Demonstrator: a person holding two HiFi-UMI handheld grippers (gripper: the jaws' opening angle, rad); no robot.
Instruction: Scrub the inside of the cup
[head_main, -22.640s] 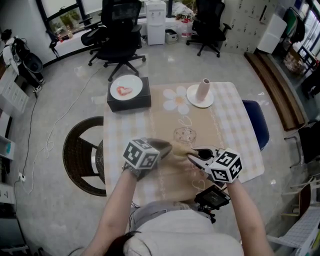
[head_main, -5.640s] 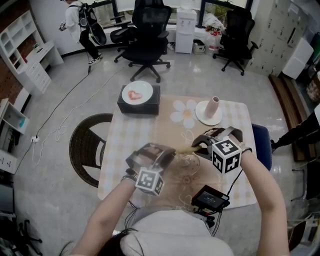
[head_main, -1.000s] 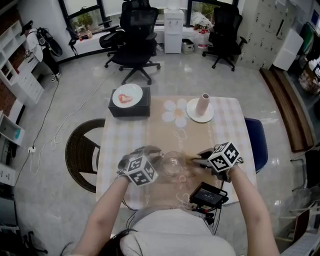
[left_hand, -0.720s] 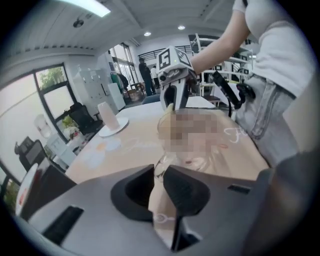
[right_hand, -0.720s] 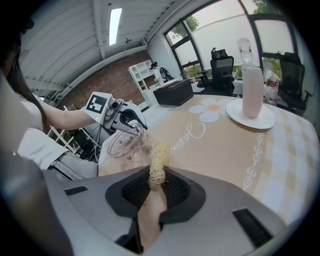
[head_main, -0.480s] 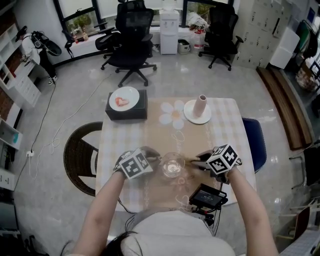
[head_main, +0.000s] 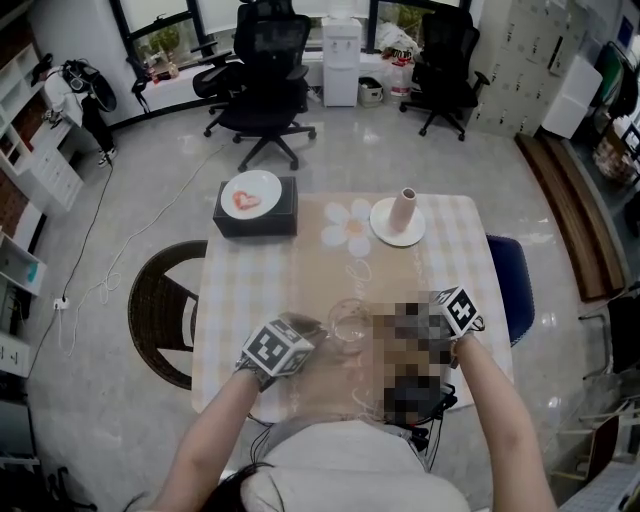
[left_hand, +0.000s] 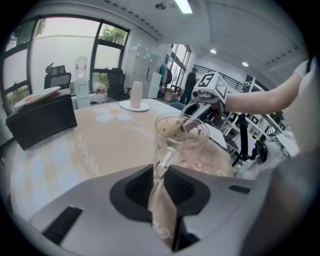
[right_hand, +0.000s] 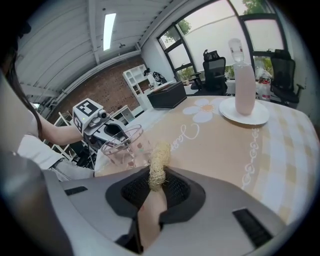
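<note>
- At a checked table, a person works a clear glass cup between two handheld grippers, as seen from the head view.
- The left gripper is pinched on the cup's glass handle, which stands between its jaws and steadies the cup just ahead of them.
- The right gripper is clamped on a straw-coloured fibre scrubber, whose free end sticks out beyond the jaw tips.
- The cup sits between the two grippers, near the table's front edge, with its mouth facing up; whether its base rests on the cloth cannot be told.
- From the right gripper view, the cup lies ahead and to the left of the scrubber tip, close beside it. The tip looks to be outside the rim rather than within the glass.
- The scrubber's long axis runs along the jaws, slanting forward and down, while the cup's opening faces upward.
- Judged from this, the next move belongs to the right hand: carry the tip over the near rim and down into the mouth, while the left hand braces the handle.
- A careless push against the outside wall could twist the cup in its narrow handle grip.
</note>
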